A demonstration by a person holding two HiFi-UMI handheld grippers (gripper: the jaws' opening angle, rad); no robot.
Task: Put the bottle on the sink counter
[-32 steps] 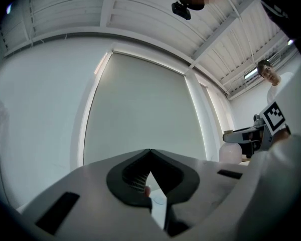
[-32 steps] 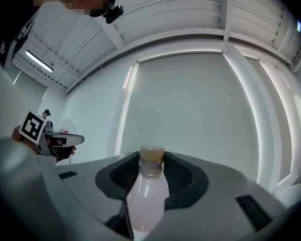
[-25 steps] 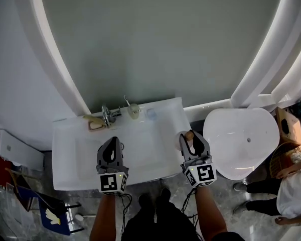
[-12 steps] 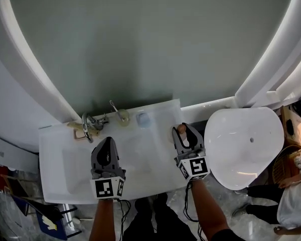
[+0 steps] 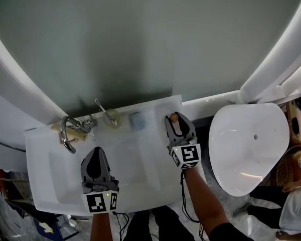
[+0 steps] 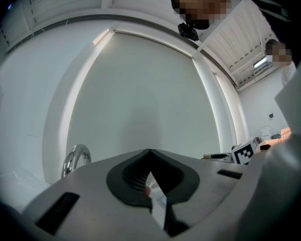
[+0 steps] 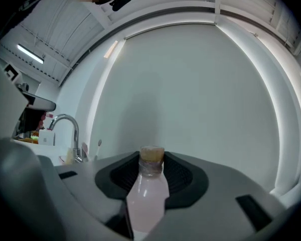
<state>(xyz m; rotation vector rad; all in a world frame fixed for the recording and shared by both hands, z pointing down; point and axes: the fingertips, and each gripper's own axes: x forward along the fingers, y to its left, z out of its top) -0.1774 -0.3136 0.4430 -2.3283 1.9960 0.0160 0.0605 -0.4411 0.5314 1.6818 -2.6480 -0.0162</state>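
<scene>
The main risk, as I judge it, is a toppled bottle (image 7: 146, 195). It is tall and narrow, and if the right claw (image 5: 176, 125) lets go before the base sits flat, it may tip over. The same could happen if the claw sets it on the slope into the basin (image 5: 115, 169) instead of on the flat counter (image 5: 159, 108), and the bottle could then roll into the bowl. Farther back, a drift to the left could knock the small blue thing (image 5: 137, 120) just beside it, and a drift to the right could carry it past the counter's end. Nearest the person, the left claw (image 5: 96, 157) hovers over the basin's front with its jaws pressed together on nothing. Farther out, over the counter's right rear part, the right claw is clamped on the bottle. The pale pink body is pinched between the jaws and the brown cap stands upright above them. I cannot tell whether the base touches the counter. Beyond, the faucet (image 5: 66, 134) stands at the back left, under a grey wall (image 5: 150, 44).
</scene>
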